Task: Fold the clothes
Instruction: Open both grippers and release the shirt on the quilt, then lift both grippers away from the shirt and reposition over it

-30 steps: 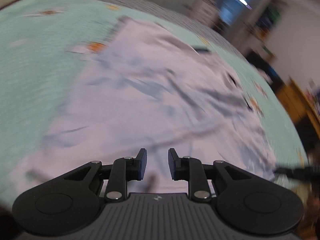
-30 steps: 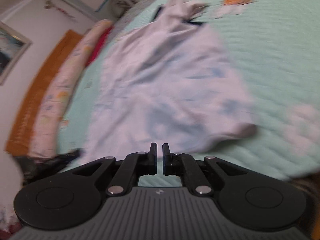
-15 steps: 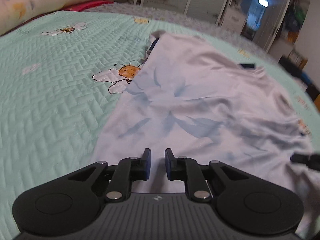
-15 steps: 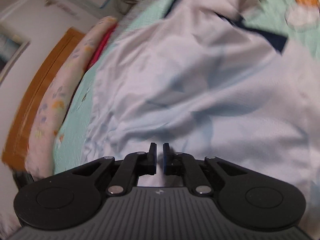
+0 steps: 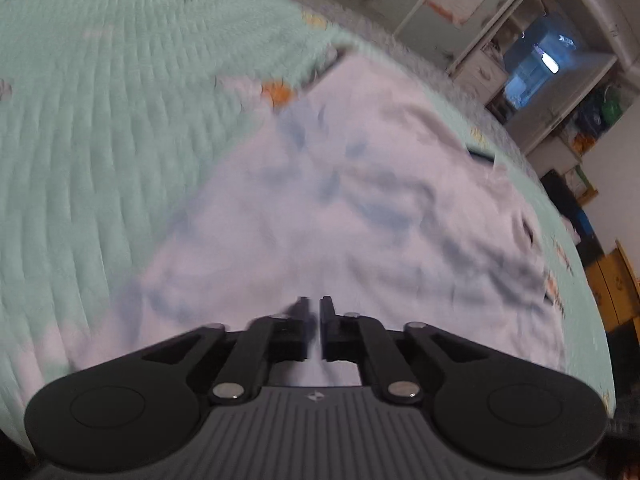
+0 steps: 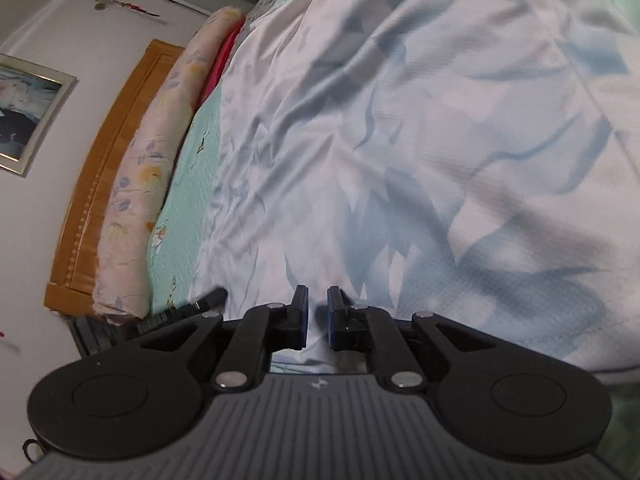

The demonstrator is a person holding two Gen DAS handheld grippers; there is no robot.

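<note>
Your left gripper [image 5: 314, 300] is pinching the pale blue-patterned white shirt [image 5: 360, 208], jaws seemingly clamped; your right gripper [image 6: 318, 292] is hovering lower centre over it [image 6: 400, 140], jaws slightly apart.

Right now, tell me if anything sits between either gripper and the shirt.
Nothing visible does. The left gripper has its fingers nearly together right at the near edge of the white shirt. The right gripper is also right at the shirt, which lies on the green bedspread.
</note>
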